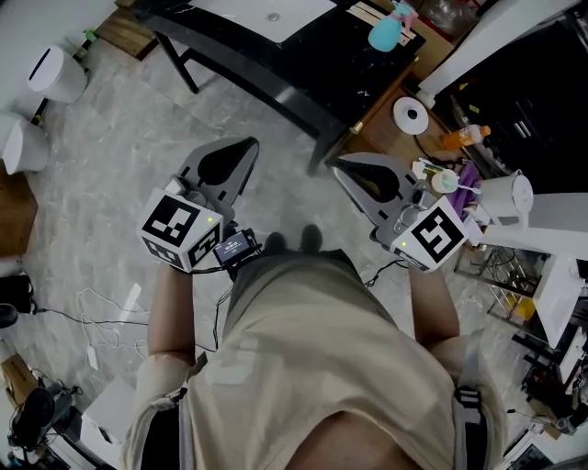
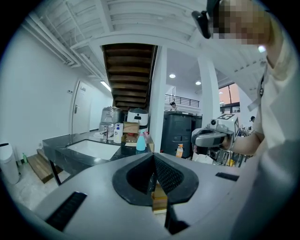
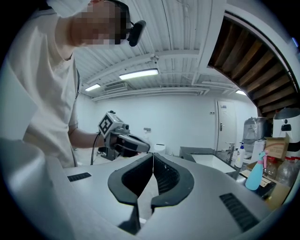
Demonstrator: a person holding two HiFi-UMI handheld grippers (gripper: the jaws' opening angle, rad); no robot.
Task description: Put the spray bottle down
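The teal spray bottle [image 1: 386,32] stands upright on the black counter [image 1: 303,101], far from both grippers. It also shows as the teal bottle [image 2: 140,142] in the left gripper view and as the same bottle [image 3: 255,176] at the right edge of the right gripper view. I hold both grippers in front of my body above the floor. My left gripper [image 1: 249,145] is shut, pads together and nothing between them [image 2: 153,158]. My right gripper [image 1: 339,166] is also shut and empty [image 3: 153,157]. Each gripper sees the other: the right gripper [image 2: 202,138], the left gripper [image 3: 139,146].
A white sink [image 1: 271,14] is set in the counter. To the right are a white roll [image 1: 411,115], an orange bottle [image 1: 461,138] and a cluttered rack [image 1: 542,275]. White bins [image 1: 53,73] stand at the left, and cables [image 1: 101,307] lie on the floor.
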